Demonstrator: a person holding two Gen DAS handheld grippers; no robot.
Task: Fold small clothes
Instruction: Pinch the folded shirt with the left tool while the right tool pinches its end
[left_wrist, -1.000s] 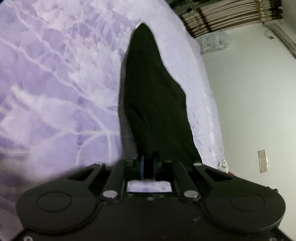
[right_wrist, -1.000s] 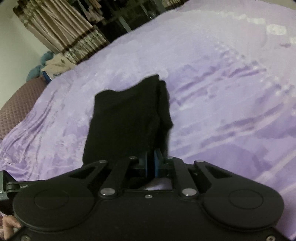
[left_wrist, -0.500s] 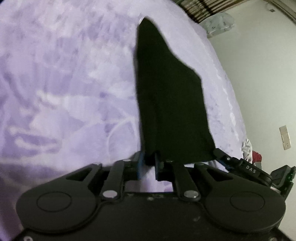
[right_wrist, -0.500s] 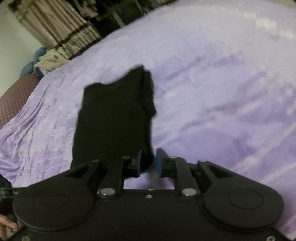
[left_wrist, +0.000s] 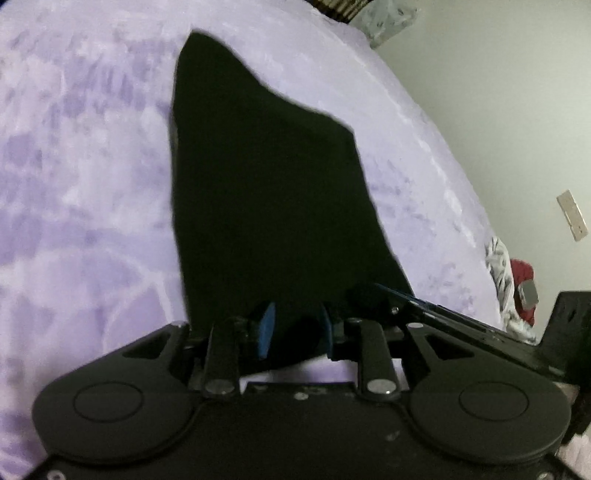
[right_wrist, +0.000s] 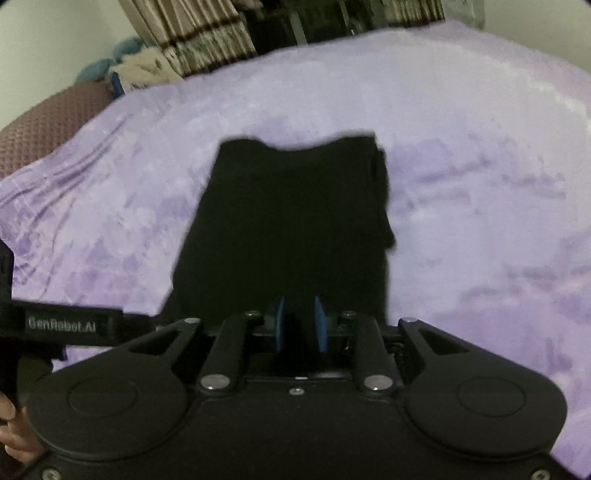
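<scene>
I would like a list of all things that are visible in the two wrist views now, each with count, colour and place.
black fabric garment: one, black, lying flat on the bedsheet, near edge between both tongs
purple patterned bedsheet: one, light purple, covering the bed under the garment
striped curtains: one set, beige and brown, behind the bed
dark red quilted cushion: one, maroon, at the bed's far left edge in the right wrist view
wall plate: one, beige, on the white wall
red and white cloth pile: one, beside the bed
left tongs: one, black with blue pads, jaws just been opening, garment edge between them, not pinched
right tongs: one, black with blue pads, jaws apart over the garment edge
person's hand: one, lower left corner of the right wrist view
</scene>
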